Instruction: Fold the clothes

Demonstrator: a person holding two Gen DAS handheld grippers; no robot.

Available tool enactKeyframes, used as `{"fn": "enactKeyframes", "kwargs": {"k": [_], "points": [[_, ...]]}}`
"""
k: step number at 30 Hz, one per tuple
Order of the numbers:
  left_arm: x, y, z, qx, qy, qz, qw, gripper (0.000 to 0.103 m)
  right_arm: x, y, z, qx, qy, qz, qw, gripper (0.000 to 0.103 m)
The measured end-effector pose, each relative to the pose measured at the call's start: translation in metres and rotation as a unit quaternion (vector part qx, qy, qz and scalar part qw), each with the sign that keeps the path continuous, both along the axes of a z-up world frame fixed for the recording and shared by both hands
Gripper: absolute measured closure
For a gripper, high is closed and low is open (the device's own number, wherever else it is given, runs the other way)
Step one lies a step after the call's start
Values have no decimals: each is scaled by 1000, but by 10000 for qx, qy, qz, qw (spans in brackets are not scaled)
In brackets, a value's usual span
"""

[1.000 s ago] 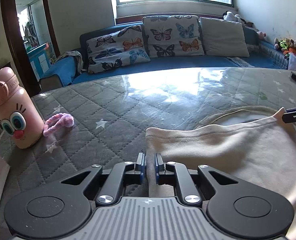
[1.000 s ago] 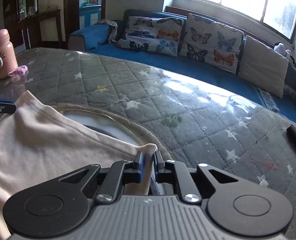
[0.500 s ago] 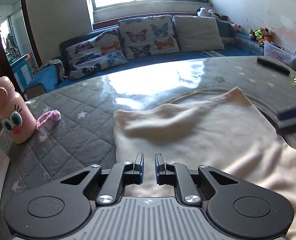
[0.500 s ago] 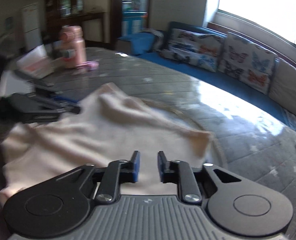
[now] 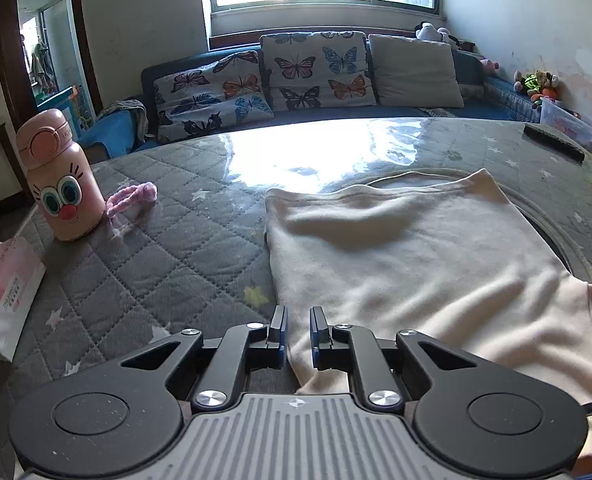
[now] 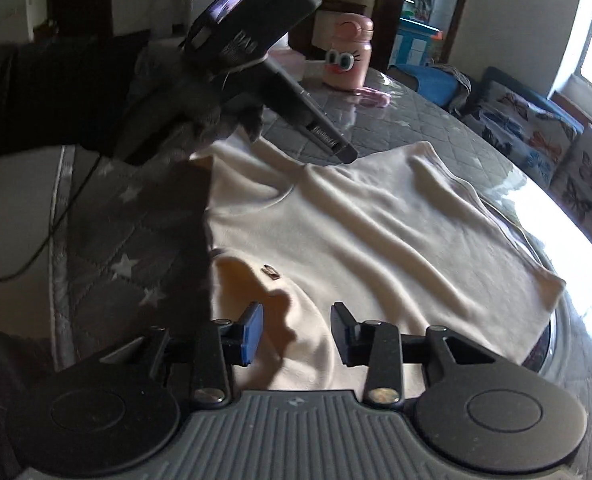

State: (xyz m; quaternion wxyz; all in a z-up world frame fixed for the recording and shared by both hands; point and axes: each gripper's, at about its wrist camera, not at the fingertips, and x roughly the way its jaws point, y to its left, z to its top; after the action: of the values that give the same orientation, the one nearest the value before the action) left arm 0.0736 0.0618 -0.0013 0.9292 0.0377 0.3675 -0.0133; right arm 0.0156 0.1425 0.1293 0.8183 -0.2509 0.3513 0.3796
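Note:
A cream shirt (image 5: 408, 256) lies spread on the grey quilted table (image 5: 168, 240); it also shows in the right wrist view (image 6: 368, 232). My left gripper (image 5: 298, 334) hovers over the shirt's left edge, jaws a narrow gap apart and holding nothing. It shows from the side in the right wrist view (image 6: 336, 148), over the shirt's far edge. My right gripper (image 6: 298, 332) is open wide and empty above the shirt's near part, by a small label (image 6: 270, 271).
A pink cartoon bottle (image 5: 60, 176) and a pink hair tie (image 5: 132, 198) sit at the table's left. A paper packet (image 5: 4, 292) lies at the near left edge. A black remote (image 5: 554, 142) lies far right. A sofa with butterfly cushions (image 5: 296, 68) stands behind.
Both grippers let go of the shirt's corners and drew back. The shirt dropped flat on the table. The right gripper swung left and opened wide.

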Motion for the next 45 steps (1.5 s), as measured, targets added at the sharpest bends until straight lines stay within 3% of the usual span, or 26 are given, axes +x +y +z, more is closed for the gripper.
{"fn": "enactKeyframes", "kwargs": {"k": [3, 9, 17, 24, 31, 38, 45], "points": [[-5, 0, -2, -23, 25, -40, 10000, 90, -6, 9, -8, -66, -41, 106, 9999, 69], [-5, 0, -11, 9, 114, -25, 9999, 90, -4, 11, -16, -32, -21, 39, 10000, 101], [1, 1, -18, 35, 152, 36, 9999, 90, -24, 9, -7, -18, 45, 410, 9991, 101], [-9, 1, -6, 92, 3, 11, 10000, 88, -26, 4, -6, 143, 316, 313, 9989, 98], [-38, -30, 13, -20, -246, -672, 9974, 88, -14, -19, 7, 419, 245, -326, 9983, 94], [-75, -63, -6, -17, -85, -1421, 9898, 88, -6, -29, -16, 314, 507, -701, 9958, 93], [-111, -78, -22, 441, -226, -1842, 9816, 88, -22, -35, -10, 239, 423, -614, 9969, 93]]}}
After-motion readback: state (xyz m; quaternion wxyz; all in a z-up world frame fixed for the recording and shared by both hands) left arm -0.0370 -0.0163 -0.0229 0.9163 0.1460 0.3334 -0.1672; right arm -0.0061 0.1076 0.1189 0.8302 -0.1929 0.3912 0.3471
